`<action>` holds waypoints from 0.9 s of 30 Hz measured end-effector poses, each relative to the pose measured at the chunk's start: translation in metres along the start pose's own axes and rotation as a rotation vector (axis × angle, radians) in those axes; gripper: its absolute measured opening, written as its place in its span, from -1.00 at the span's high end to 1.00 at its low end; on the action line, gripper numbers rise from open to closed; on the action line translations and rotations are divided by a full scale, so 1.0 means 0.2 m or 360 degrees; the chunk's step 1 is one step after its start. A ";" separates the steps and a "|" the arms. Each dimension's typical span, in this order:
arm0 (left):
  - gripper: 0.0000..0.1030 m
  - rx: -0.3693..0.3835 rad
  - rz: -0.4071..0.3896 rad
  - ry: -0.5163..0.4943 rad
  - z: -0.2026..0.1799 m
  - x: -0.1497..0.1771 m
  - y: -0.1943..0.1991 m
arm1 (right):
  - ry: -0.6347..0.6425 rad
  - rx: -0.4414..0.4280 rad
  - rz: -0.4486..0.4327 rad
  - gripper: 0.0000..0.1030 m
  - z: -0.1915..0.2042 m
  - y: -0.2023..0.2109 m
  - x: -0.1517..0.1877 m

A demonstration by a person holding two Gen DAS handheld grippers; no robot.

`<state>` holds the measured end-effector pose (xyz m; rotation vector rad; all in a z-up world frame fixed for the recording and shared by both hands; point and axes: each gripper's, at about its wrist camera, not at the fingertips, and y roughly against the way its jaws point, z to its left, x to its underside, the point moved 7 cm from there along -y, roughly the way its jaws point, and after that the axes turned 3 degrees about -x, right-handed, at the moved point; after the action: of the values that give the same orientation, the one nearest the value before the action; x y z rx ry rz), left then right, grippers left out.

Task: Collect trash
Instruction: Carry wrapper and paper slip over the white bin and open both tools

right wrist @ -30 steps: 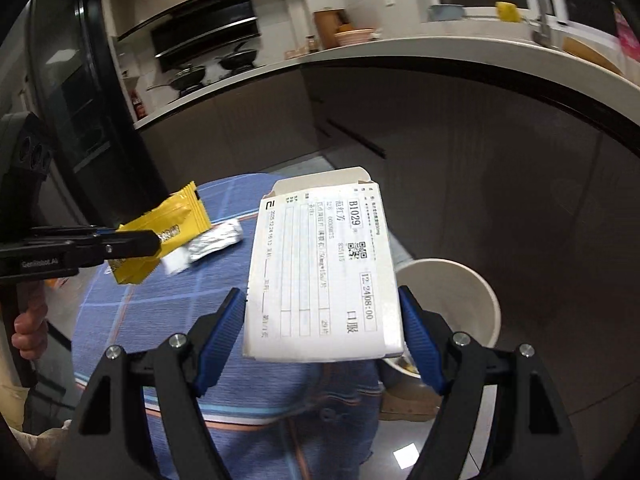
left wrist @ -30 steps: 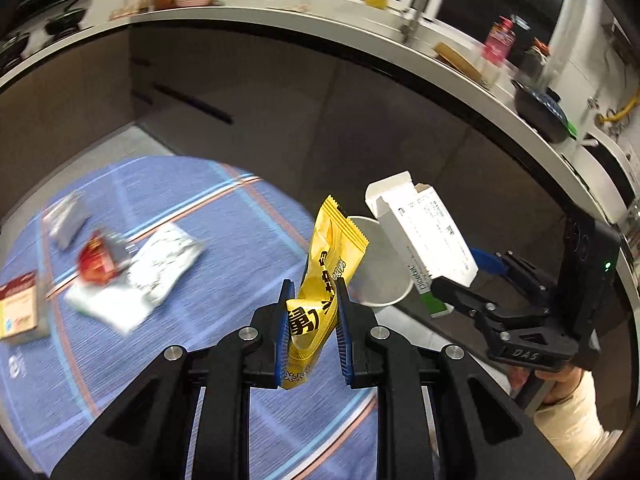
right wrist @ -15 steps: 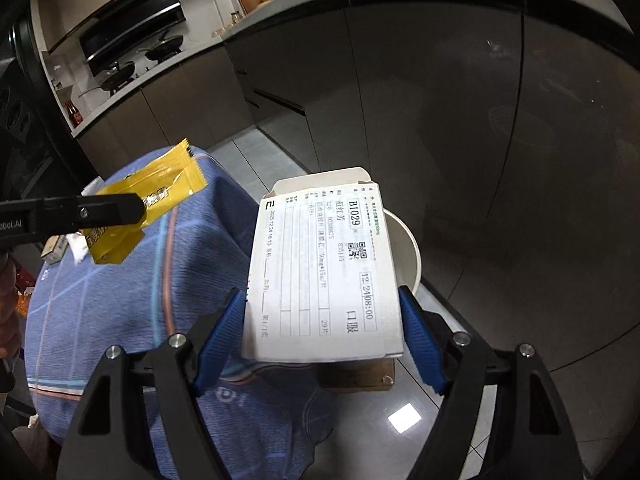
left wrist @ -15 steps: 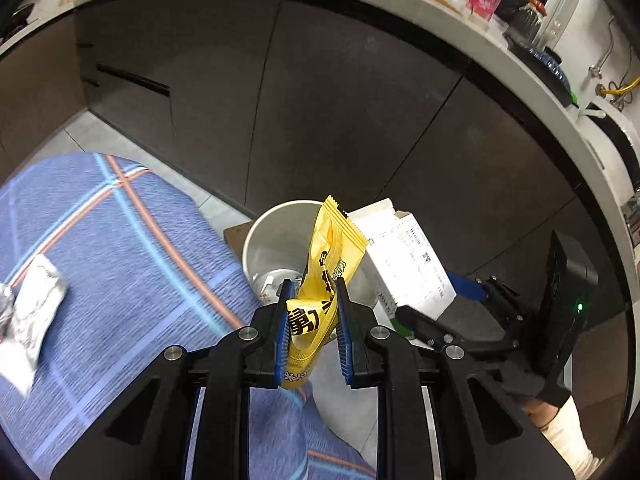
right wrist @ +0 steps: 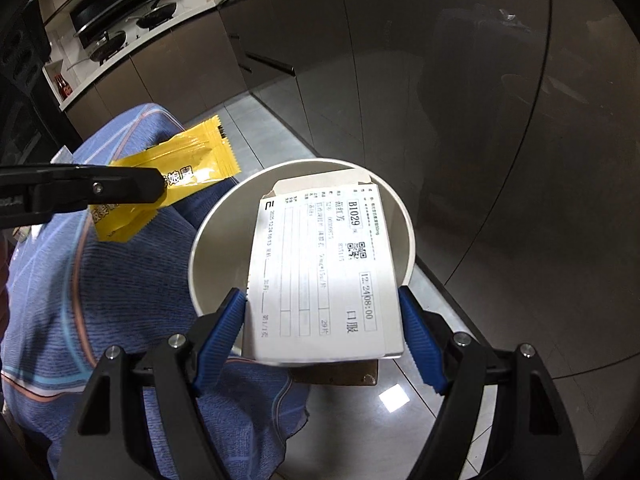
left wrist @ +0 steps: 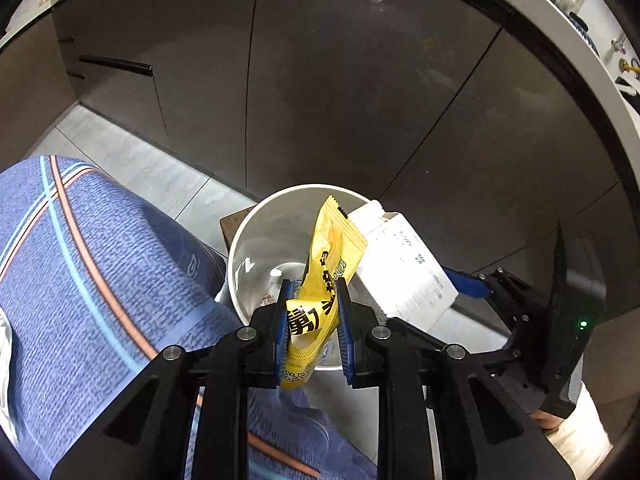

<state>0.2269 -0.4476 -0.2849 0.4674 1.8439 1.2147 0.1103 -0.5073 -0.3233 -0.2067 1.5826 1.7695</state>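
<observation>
**A:** Start at the left. What matters for the drop?

**B:** The blue striped tablecloth (left wrist: 80,280) hangs just beside the round white plastic bin (left wrist: 240,248). Anything let go on that side could land on the cloth and not in the bin.

**A:** And the left gripper (left wrist: 313,284)?

**B:** It pinches the yellow foil snack sachet (left wrist: 332,248) low down between its blue pads. The jaws have just been opening a little, with the sachet between them. In the left wrist view the sachet's top leans over the bin's mouth. In the right wrist view, though, it appears over the cloth, short of the rim. I'd carry it further over the opening before spreading the claw fully.

**A:** To the right of it?

**B:** The flat white cardboard medicine box (right wrist: 320,272) is clamped across its width by the right gripper (right wrist: 320,296), whose jaws stand wide around it. It hangs right over the bin's mouth, tilted with its far end down.

**A:** So that one can go?

**B:** I think so. The box is broad and the bin narrow, so I'd release it end-first and keep it clear of the sachet, which is close beside it.
</observation>
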 end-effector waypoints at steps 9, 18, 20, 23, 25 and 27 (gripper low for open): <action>-0.57 -0.0142 -0.0141 0.0064 0.09 -0.08 0.05 | 0.0140 0.0017 0.0003 -0.93 0.02 -0.06 0.02; -0.84 -0.0260 -0.0223 0.0112 0.14 -0.06 0.11 | 0.0082 0.0007 0.0014 -0.93 -0.03 -0.03 0.10; -0.84 -0.0272 -0.0229 0.0110 0.12 -0.07 0.13 | 0.0081 0.0007 0.0010 -0.93 -0.03 -0.01 0.10; -0.83 -0.0263 -0.0249 0.0120 0.11 -0.03 0.20 | 0.0081 0.0005 -0.0009 -0.93 -0.02 0.03 0.09; -0.83 -0.0252 -0.0261 0.0131 0.11 -0.03 0.23 | 0.0078 -0.0002 -0.0022 -0.93 -0.01 0.07 0.07; -0.84 -0.0245 -0.0285 0.0145 0.11 -0.02 0.29 | 0.0081 -0.0005 -0.0048 -0.93 0.02 0.12 0.05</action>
<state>0.2387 -0.4124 -0.2360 0.1601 1.8086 1.2605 0.0895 -0.4992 -0.3096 -0.2781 1.6044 1.7564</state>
